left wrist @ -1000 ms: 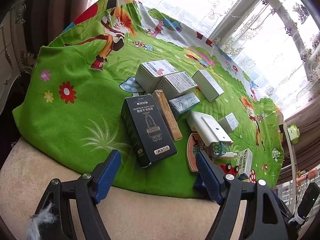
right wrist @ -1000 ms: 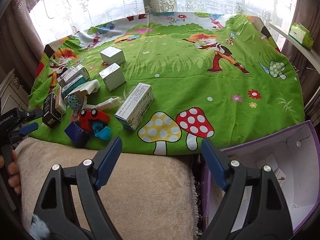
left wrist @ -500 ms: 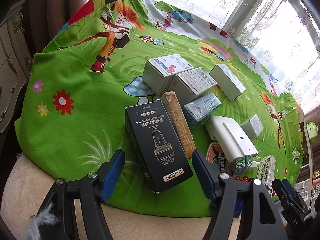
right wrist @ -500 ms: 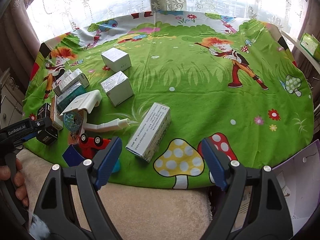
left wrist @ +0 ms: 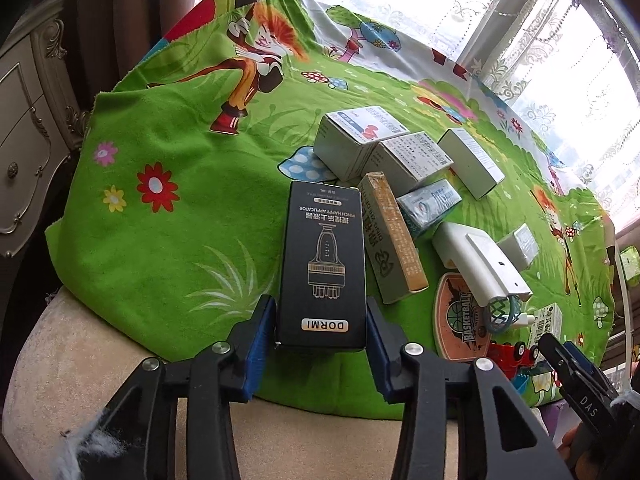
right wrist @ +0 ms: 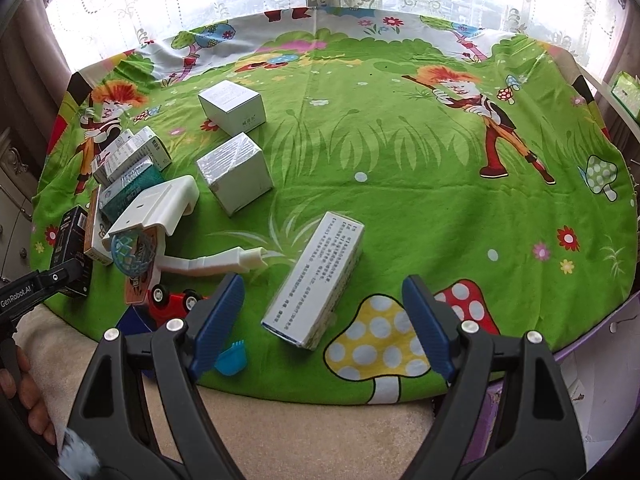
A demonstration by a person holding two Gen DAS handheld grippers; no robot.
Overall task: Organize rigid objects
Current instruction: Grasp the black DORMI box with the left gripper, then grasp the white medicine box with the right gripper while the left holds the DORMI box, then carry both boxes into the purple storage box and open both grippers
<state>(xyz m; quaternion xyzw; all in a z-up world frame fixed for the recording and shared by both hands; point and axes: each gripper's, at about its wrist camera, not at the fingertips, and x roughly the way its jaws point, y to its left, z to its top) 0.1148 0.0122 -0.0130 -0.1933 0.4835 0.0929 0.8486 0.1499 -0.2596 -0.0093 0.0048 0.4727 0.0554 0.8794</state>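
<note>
My left gripper (left wrist: 322,336) is shut on the near end of the black DORMI box (left wrist: 324,256), which lies on the green cartoon cloth (left wrist: 168,240). The box also shows at the far left of the right wrist view (right wrist: 70,244). My right gripper (right wrist: 320,320) is open, its blue pads either side of the near end of a long white printed box (right wrist: 318,280) without touching it.
Beside the black box lie a tan box (left wrist: 394,236), several white boxes (left wrist: 360,140), a white plastic basketball hoop toy (right wrist: 156,212), a red toy car (right wrist: 176,304) and a blue scoop (right wrist: 232,356). A purple-edged open box (right wrist: 592,380) stands at the right.
My left gripper moved forward and closed on the black DORMI box. My right gripper moved forward over the cloth's near edge until its pads flank the long white box.
</note>
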